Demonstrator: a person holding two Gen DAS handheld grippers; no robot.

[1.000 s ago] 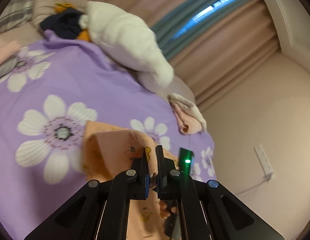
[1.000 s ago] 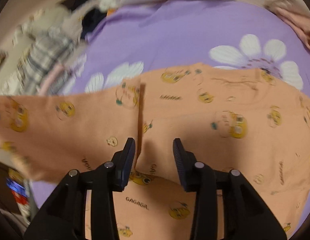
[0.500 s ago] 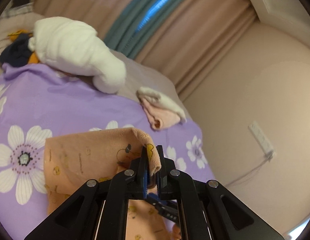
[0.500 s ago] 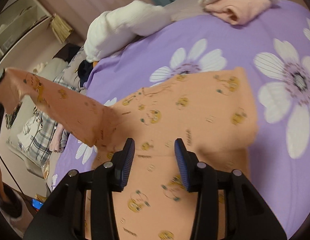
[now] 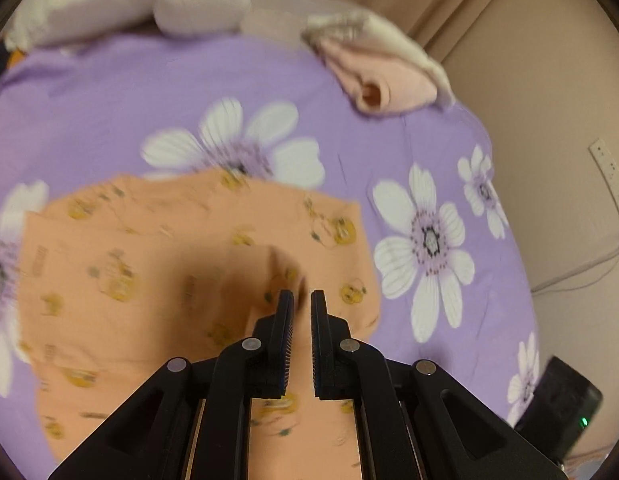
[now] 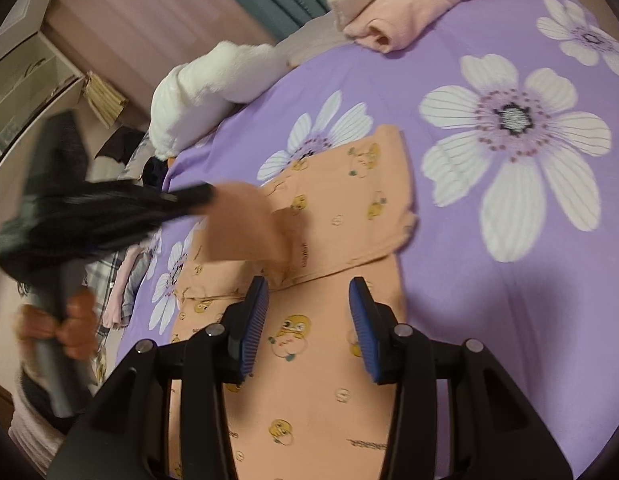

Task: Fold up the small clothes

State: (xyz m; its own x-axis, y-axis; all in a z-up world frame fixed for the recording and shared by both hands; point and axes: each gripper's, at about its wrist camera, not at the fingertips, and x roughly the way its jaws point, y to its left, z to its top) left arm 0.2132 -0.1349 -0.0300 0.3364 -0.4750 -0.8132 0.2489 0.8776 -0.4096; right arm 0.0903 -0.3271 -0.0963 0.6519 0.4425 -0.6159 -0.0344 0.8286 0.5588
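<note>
An orange printed garment lies on the purple flowered bedspread. It also shows in the right wrist view. My left gripper hovers over the garment with its jaws a narrow gap apart and nothing between them. In the right wrist view the left gripper is blurred, with the garment's sleeve falling from its tips. My right gripper is open and empty, just above the garment's lower part.
A folded pink and cream garment lies at the far edge of the bed, also in the right wrist view. A white pillow and piled clothes lie to the left. A wall socket is on the right.
My left gripper carried the sleeve across over the garment's body and has opened slightly, letting the sleeve go. My right gripper has stayed open and shifted little.
</note>
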